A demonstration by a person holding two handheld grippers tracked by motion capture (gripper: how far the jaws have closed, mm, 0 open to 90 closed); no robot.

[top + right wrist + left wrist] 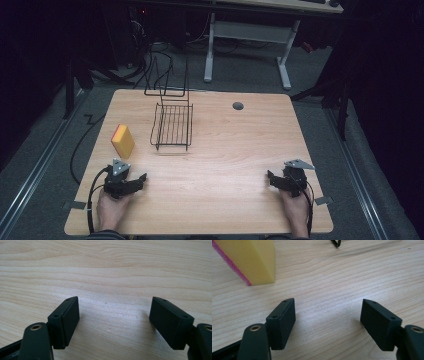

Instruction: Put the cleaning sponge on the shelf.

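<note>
here, near the table's (220,165) front edge, the left gripper (141,179) is seen resting low on the wood in the high view, held by a hand (111,207) coming in from the bottom, its jaws spread apart with nothing between them; in the left gripper view the left gripper (328,315) is shown with bare wood grain lying in the gap between the two black pads. the yellow sponge (123,140), pink along one face, is found just beyond that gripper, standing on edge and tilted, apart from the jaws and untouched. in the left gripper view the yellow sponge (249,260) is placed up and to the left of the left-hand pad, near but clear of it. the black wire rack (172,126) is noted farther back toward the table's middle, right of the sponge and well apart from both grippers; one corner of it (336,243) is caught at the top of the left gripper view. the right gripper (270,178) is held at the front right of the table, well apart from the sponge, and its jaws are likewise spread and empty, the right gripper (115,313) being shown over plain wood.
</note>
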